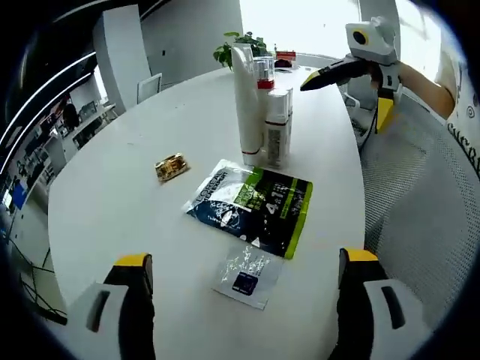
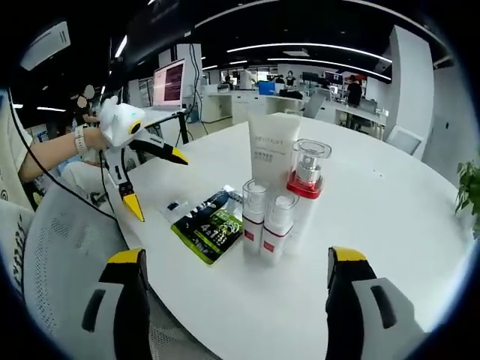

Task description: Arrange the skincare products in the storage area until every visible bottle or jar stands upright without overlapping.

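**Skincare bottles stand clustered on white tabletop, both grippers spread and empty**

A tight group of skincare products stands upright near the middle of a round white tabletop (image 1: pixel 120 172). In the left gripper view, the tall white tube (image 1: pixel 244 105) rises cap-down, with a pump bottle with a red collar (image 1: pixel 262 75) beside it and two small clear-capped bottles (image 1: pixel 277 127) pressed against the front of the group. The right gripper view shows the same cluster from the other side: the tube (image 2: pixel 271 154), the red-collared pump bottle (image 2: pixel 307 176) and the two small bottles (image 2: pixel 267 221) side by side, touching.

The left gripper (image 1: pixel 244 274) hangs over the tabletop's near edge, its yellow-tipped jaws spread wide and holding nothing; the cluster sits well ahead of it. Between the two lie a dark and green flat sachet (image 1: pixel 251 206) and a small clear packet (image 1: pixel 247 274), both flat on the surface. A small gold wrapper (image 1: pixel 171 167) lies to the left of the sachet.

The right gripper (image 2: pixel 236 270) is likewise spread and empty, with the small bottles standing just ahead between its jaws. The sachet (image 2: pixel 210 229) lies left of the bottles. A potted plant (image 1: pixel 240 45) stands at the far edge.
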